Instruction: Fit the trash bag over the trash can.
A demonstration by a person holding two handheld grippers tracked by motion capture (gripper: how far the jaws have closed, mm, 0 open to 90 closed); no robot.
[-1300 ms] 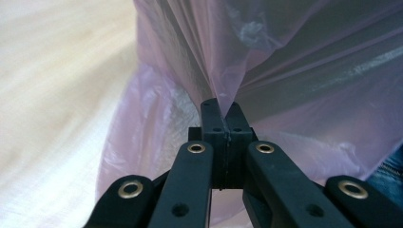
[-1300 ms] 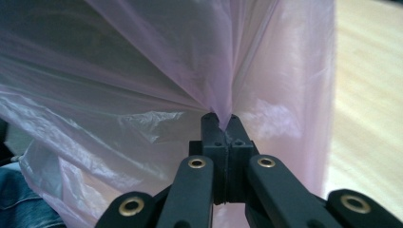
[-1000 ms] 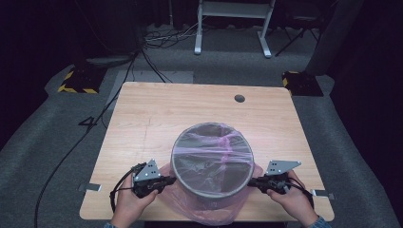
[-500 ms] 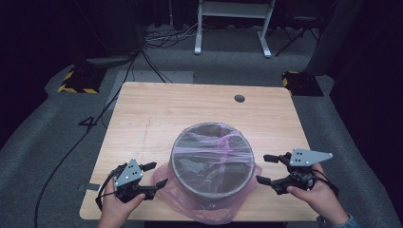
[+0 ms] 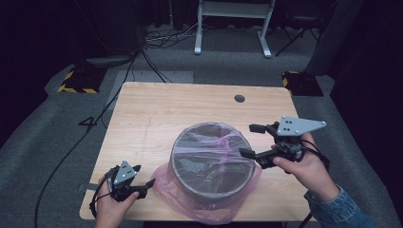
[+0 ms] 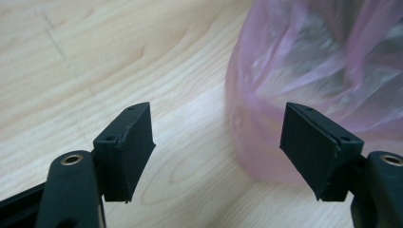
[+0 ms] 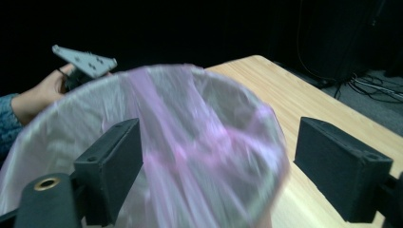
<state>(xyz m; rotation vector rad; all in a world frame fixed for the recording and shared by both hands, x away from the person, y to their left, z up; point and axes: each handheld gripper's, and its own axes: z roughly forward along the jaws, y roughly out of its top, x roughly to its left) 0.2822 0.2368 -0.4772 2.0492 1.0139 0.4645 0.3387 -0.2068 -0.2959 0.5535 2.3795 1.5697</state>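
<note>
Both tools, left tool and right tool, had just spread their jaws apart, empty, flanking the round grey bin lined with pink plastic bag on the wooden tabletop.

The left gripper is held low at the near left of the high view, gripped from below by the left hand, its jaws spread apart after having just been opening, with nothing between them. The right gripper is carried higher in the right hand, a denim sleeve at the wrist; its jaws, also just opened further, are seen wide and apparently empty.
</note>
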